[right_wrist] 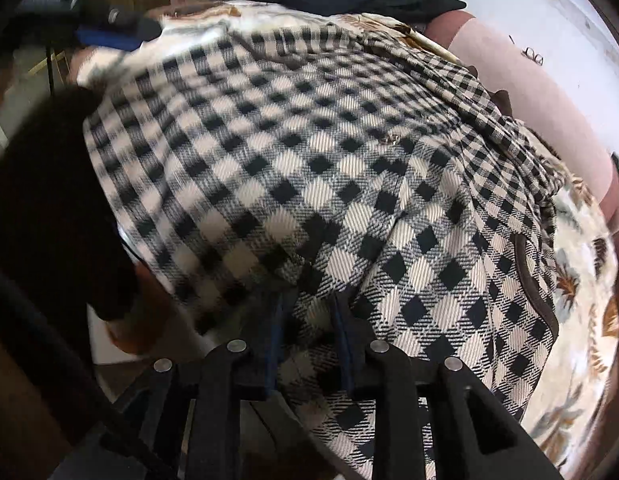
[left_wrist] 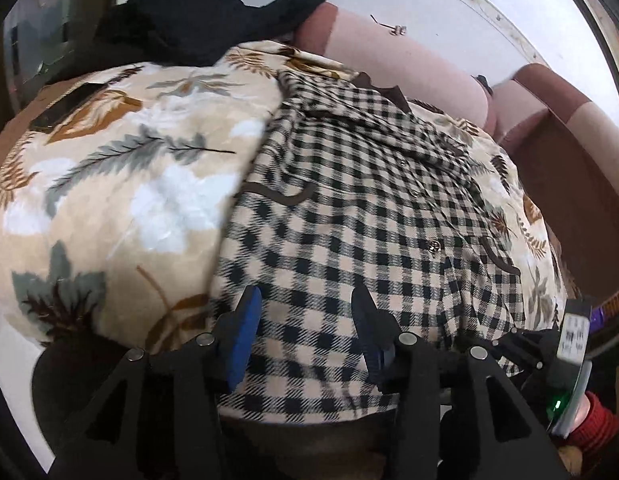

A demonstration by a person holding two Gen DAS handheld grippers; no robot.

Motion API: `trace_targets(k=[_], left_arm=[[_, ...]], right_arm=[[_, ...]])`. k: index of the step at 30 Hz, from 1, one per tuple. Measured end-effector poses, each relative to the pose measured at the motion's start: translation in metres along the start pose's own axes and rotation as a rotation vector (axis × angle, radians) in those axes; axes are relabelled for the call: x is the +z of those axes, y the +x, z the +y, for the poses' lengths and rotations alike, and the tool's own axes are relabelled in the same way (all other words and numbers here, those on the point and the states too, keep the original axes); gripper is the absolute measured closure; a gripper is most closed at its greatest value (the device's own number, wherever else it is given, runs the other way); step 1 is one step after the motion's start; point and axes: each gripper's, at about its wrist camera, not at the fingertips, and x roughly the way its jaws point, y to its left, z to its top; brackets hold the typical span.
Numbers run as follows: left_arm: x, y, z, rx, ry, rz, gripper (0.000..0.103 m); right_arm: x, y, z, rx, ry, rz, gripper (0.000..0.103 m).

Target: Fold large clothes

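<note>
Checked shirt (left_wrist: pixel 349 200) lies spread on a leaf-print blanket (left_wrist: pixel 121 184), hem toward me. Left gripper (left_wrist: pixel 305 320): jaws wide apart over the hem, cloth between them, not pinched. Right gripper (right_wrist: pixel 309 320): jaws narrow, clamped on a fold of hem. Dark garments (left_wrist: pixel 197 12) heaped beyond the blanket.

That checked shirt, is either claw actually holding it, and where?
The right gripper pinches the checked shirt at its near hem. The left gripper hovers open over that hem, holding nothing.
</note>
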Motion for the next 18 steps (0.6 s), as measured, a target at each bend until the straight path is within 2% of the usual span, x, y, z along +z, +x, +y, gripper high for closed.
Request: trace_targets(k=[1, 2, 3, 5, 8, 10, 15, 17, 18], left_arm=[[0.0, 0.003, -0.001, -0.009, -0.006, 0.004, 0.057], [0.0, 0.004, -0.001, -0.015, -0.01, 0.005, 0.057], [0.002, 0.005, -0.001, -0.025, -0.021, 0.002, 0.057], [0.005, 0.004, -0.001, -0.039, -0.03, -0.01, 0.057], [0.01, 0.002, -0.001, -0.043, -0.037, -0.027, 0.056], [0.013, 0.002, -0.002, -0.036, -0.038, -0.031, 0.053], [0.018, 0.007, -0.009, -0.001, -0.007, -0.032, 0.048], [0.021, 0.011, -0.012, 0.021, 0.014, -0.032, 0.046], [0.022, 0.014, -0.011, 0.027, 0.016, -0.031, 0.046]], right_arm=[[-0.004, -0.001, -0.003, -0.001, 0.0, 0.005, 0.098], [-0.002, -0.001, -0.006, 0.021, 0.022, 0.013, 0.1], [0.0, -0.003, -0.009, 0.046, 0.048, 0.017, 0.1], [0.007, -0.003, -0.019, 0.182, 0.132, 0.018, 0.1], [0.008, -0.01, -0.009, 0.392, 0.201, 0.011, 0.1], [0.009, -0.004, -0.002, 0.477, 0.22, 0.021, 0.096], [0.004, -0.003, -0.008, 0.515, 0.253, 0.042, 0.093], [-0.002, -0.019, -0.022, 0.505, 0.243, 0.028, 0.09], [-0.004, -0.024, -0.029, 0.491, 0.248, 0.018, 0.085]])
